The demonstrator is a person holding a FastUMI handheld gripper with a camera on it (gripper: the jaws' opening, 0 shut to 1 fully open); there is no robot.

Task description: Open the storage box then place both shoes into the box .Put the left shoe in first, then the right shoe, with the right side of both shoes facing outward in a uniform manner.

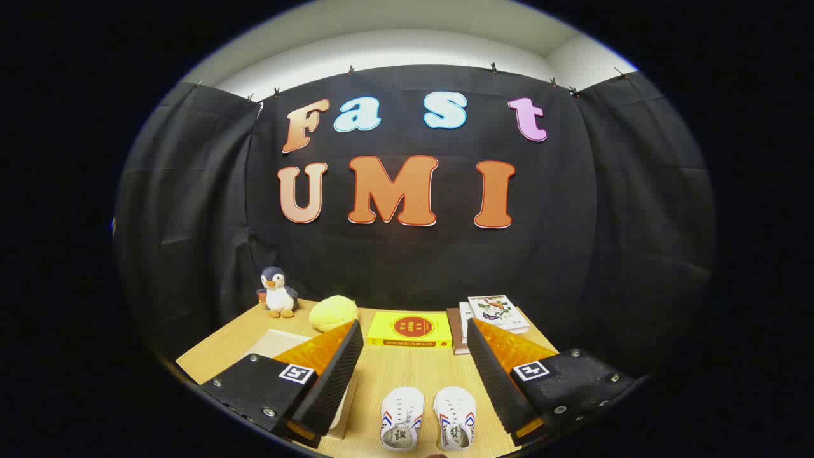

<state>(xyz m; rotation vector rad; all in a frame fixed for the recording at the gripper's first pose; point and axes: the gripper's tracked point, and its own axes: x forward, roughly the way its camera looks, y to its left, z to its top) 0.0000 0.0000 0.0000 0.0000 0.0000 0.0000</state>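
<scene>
Hand-held gripper (414,366) released, fingers spread; pair of small white canvas shoes (428,418) lies between them, toes toward twelve o'clock

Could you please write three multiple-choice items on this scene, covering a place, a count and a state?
1. Where does the small penguin plush toy stand?
A. at the far corner of the wooden table, beside the round yellow plush
B. on the flat yellow book
C. between the shoes

2. How many small white canvas shoes lie between the fingers?
A. one
B. two
C. four

3. How are the gripper fingers?
A. shut on a shoe
B. shut on the book
C. open, holding nothing

Answers: 1 A, it stands next to the yellow plush; 2 B, one pair lies side by side; 3 C, a wide gap separates the fingers.
</scene>
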